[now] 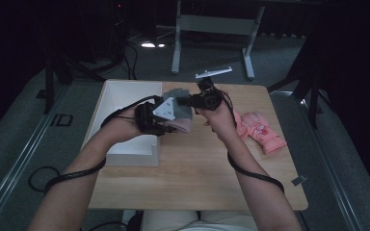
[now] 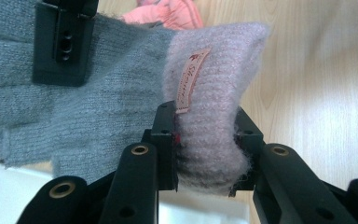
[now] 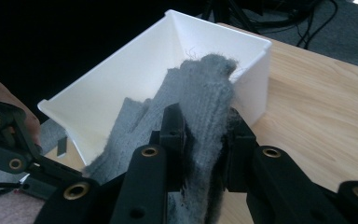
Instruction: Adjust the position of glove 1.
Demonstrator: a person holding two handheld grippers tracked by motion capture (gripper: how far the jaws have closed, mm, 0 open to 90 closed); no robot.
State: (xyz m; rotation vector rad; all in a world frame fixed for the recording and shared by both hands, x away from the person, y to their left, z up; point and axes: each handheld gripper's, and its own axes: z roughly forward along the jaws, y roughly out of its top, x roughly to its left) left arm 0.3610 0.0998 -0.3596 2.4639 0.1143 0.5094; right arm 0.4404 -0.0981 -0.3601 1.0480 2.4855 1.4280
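Note:
A grey knitted glove with a pale pink cuff hangs stretched between both grippers, above the table beside the white box. My left gripper is shut on the pink cuff, just below a small sewn label. My right gripper is shut on the grey finger end. In the high view the left gripper and the right gripper sit close together at the box's right edge. One jaw of the right gripper clamps the grey knit at the top left of the left gripper view.
A pair of pink gloves lies on the wooden table to the right of the hands. The open white box stands on the table's left part. Metal stand legs rise beyond the far edge.

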